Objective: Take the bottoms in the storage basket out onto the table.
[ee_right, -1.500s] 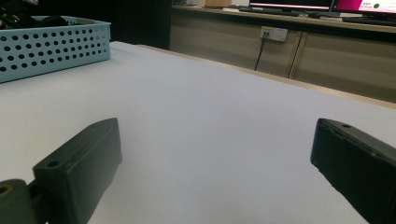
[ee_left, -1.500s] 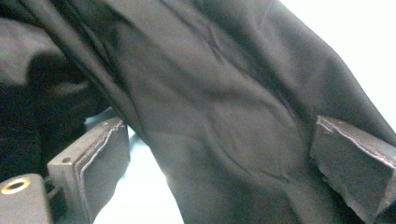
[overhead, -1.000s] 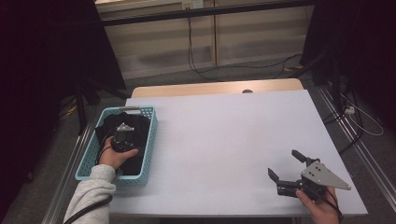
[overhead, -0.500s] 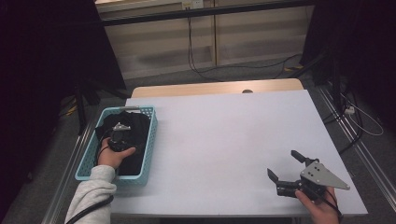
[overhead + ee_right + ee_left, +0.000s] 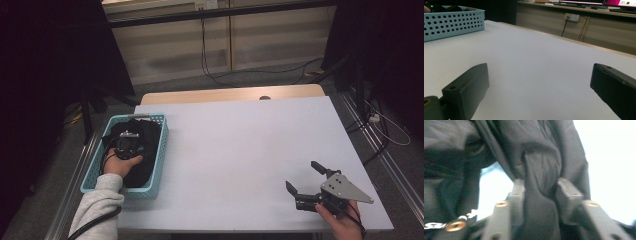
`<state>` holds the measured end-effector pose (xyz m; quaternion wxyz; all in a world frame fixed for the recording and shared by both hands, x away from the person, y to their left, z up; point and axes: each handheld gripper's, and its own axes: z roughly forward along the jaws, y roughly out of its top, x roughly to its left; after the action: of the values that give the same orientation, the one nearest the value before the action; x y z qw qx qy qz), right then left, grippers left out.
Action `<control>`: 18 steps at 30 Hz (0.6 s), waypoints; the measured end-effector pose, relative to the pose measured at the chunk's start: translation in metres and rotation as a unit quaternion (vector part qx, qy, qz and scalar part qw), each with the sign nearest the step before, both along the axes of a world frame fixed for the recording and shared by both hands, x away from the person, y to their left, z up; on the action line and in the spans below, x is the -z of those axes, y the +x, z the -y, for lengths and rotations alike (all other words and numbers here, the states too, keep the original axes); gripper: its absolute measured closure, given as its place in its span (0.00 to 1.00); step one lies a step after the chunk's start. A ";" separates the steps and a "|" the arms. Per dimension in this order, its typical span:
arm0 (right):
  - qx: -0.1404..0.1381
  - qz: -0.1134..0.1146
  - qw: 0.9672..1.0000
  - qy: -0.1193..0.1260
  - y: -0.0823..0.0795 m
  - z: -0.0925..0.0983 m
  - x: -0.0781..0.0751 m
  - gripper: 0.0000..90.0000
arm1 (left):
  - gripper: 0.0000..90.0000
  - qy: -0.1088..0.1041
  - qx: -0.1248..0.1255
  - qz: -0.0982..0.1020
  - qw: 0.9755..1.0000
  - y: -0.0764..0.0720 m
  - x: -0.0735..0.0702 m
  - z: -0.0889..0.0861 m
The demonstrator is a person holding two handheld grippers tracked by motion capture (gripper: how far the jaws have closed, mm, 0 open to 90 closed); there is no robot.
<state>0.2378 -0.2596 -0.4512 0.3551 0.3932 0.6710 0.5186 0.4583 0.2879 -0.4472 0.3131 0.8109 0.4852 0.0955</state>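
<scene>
The black garment (image 5: 139, 150) lies bundled in the light blue basket (image 5: 161, 145) at the middle left of the high view, on the left edge of the white table (image 5: 240, 150). My left gripper (image 5: 129, 143) points straight down into it. In the left gripper view a thick fold of the cloth (image 5: 541, 195) sits pinched between my jaws, which have just been closing and now press the fold from both sides; the cloth bulges above their tips. So my left jaws stand mostly closed, holding that bunch of fabric.

The relation that matters for the lift: the garment is directly under and between my left jaws, with most of its bulk spread along the basket's long axis, running from the lower left toward the upper middle of the high view. I judge a straight upward pull should draw it clear of the basket walls.

My right gripper (image 5: 306, 185) waits at the lower right of the high view, well apart from the basket, jaws wide open with nothing between them, low over bare table. The left hand is plainly the nearer one.
</scene>
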 end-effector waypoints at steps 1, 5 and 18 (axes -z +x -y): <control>0.000 0.000 1.000 0.001 0.000 0.000 0.000 0.01 | 0.79 -0.001 0.000 -0.003 1.000 0.000 0.000 0.001; 0.001 0.001 1.000 0.001 0.001 0.001 0.000 0.01 | 0.84 -0.002 0.005 -0.011 1.000 0.002 -0.001 0.002; -0.003 -0.003 1.000 0.004 0.001 0.001 0.001 0.01 | 0.88 0.011 -0.017 -0.002 1.000 0.008 -0.022 0.000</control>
<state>0.2393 -0.2603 -0.4520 0.3503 0.3937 0.6714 0.5211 0.4667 0.2884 -0.4249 0.3015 0.8059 0.4988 0.1044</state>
